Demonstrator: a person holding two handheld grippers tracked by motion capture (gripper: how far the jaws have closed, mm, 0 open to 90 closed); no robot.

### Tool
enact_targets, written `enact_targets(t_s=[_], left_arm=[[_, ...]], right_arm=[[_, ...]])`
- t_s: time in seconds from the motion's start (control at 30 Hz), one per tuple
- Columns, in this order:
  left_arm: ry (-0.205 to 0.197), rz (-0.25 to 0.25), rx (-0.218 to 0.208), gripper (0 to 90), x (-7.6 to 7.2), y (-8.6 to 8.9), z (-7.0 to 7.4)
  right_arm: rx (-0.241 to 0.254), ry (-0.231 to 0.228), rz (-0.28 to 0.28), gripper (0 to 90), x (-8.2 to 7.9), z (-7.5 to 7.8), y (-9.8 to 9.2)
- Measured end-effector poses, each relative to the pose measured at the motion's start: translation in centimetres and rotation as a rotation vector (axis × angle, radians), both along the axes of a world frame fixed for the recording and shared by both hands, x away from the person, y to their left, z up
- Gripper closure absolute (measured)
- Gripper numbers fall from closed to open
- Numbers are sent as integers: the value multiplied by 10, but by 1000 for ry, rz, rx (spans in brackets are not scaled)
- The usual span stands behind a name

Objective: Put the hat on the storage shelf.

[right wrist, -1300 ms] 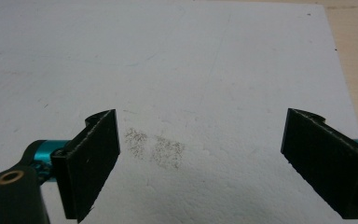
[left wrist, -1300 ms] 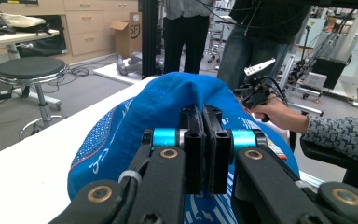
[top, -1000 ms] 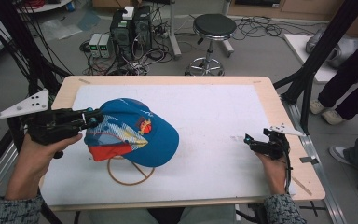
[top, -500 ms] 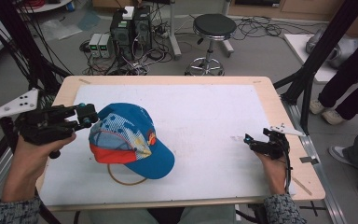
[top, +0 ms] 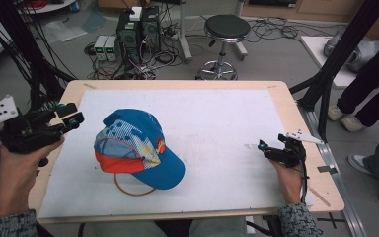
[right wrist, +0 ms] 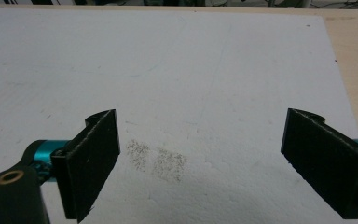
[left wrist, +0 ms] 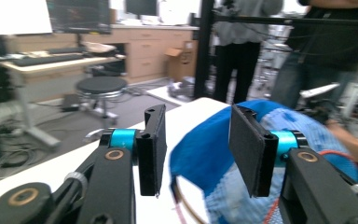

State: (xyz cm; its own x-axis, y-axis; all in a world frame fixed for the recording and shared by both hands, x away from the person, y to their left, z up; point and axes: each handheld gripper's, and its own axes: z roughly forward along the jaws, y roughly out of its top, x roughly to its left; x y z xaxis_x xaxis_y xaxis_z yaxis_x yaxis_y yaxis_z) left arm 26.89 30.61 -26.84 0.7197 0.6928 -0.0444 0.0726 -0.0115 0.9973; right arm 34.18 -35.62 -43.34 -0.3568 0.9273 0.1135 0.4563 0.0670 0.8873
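A blue baseball cap (top: 138, 148) with a white-patterned panel and red trim lies on the white sheet (top: 217, 118), left of the middle, brim toward the front right. A tan cord loop (top: 128, 190) pokes out under its front. My left gripper (top: 70, 115) hovers at the table's left edge, a short gap from the cap; its jaws have just been opening and hold nothing. In the left gripper view, the cap (left wrist: 200, 158) lies beyond the open left gripper (left wrist: 198, 126). My right gripper (top: 262, 146) rests open near the right edge; in the right gripper view the right gripper (right wrist: 200, 144) is wide over bare sheet.
The wooden table (top: 306, 123) frames the sheet. Behind it on the floor stand a black stool (top: 226, 27), electronics boxes (top: 138, 27) and tangled cables. Black frame posts rise at both sides. A person's legs (top: 370, 94) are at the right.
My left gripper let go of the cap, opened and drew back to the left. The cap settled onto the sheet and turned slightly. The right hand stayed put.
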Motion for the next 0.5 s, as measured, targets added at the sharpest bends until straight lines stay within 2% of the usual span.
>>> enact_targets(t_s=[0.3, 0.5], left_arm=[[-17, 156, 44, 509, -4, 10, -12], [-10, 216, 56, 465, -6, 13, -19]], right_arm=[[18, -29, -4, 106, 1, 1, 0], [24, -39, -1, 106, 3, 2, 3]])
